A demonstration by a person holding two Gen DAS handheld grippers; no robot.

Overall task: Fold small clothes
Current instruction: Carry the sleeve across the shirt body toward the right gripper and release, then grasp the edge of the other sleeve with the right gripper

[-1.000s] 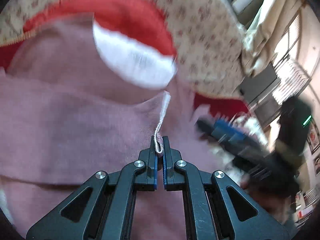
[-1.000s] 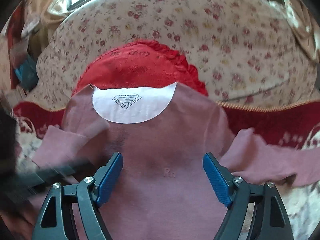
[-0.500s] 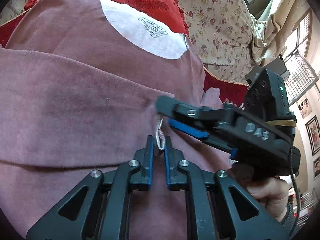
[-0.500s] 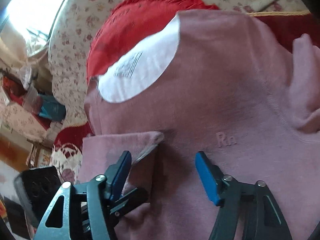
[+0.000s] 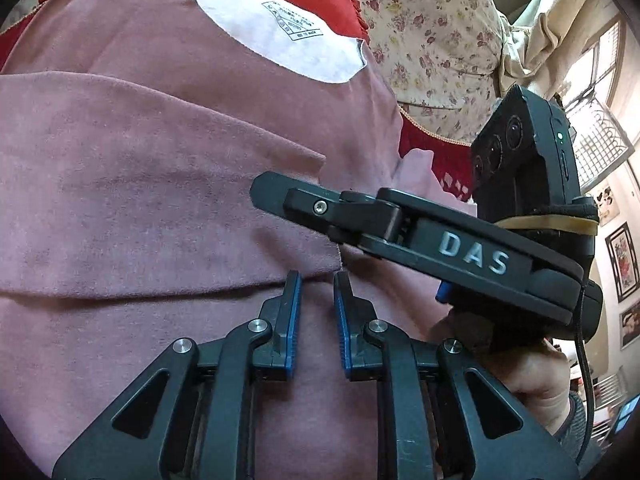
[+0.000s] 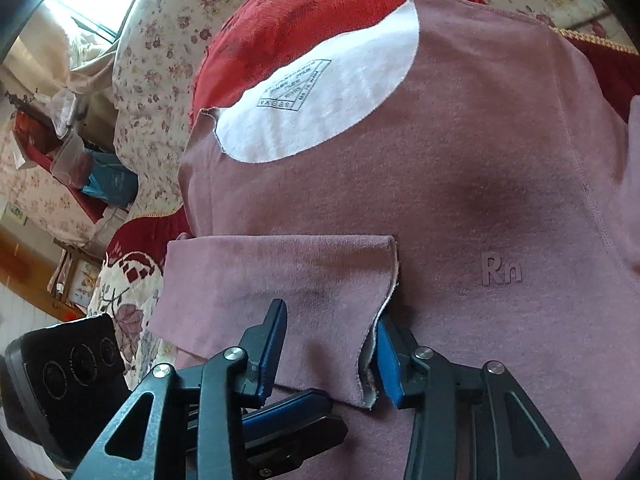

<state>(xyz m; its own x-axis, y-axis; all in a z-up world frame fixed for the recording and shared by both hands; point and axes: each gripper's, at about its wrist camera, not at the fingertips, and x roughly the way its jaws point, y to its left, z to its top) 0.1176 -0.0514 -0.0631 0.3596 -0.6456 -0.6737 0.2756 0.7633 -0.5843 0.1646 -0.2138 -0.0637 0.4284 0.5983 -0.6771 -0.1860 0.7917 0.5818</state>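
Note:
A small dusty-pink long-sleeved shirt point(image 5: 120, 184) lies flat on a red cushion, with its white inner neck label point(image 5: 288, 28) showing. Its left sleeve point(image 6: 280, 276) is folded across the chest. My left gripper point(image 5: 317, 304) is open a little and empty, just off the sleeve's cuff edge. My right gripper point(image 6: 332, 344) is open, with its fingers on either side of the sleeve cuff point(image 6: 376, 344) and pressing down over it. It also shows in the left wrist view point(image 5: 400, 224), crossing in front of my left gripper. The shirt body point(image 6: 500, 184) carries an embossed "Rn" mark.
The red cushion point(image 6: 304, 12) lies on floral sofa fabric point(image 5: 432, 40). The other sleeve point(image 5: 416, 172) lies out to the right. The left gripper's body point(image 6: 64, 376) shows at the lower left of the right wrist view. Room clutter point(image 6: 80, 168) is at the far left.
My left gripper has opened and let go of the sleeve cuff, which now lies on the shirt's chest. My right gripper has moved in over the cuff.

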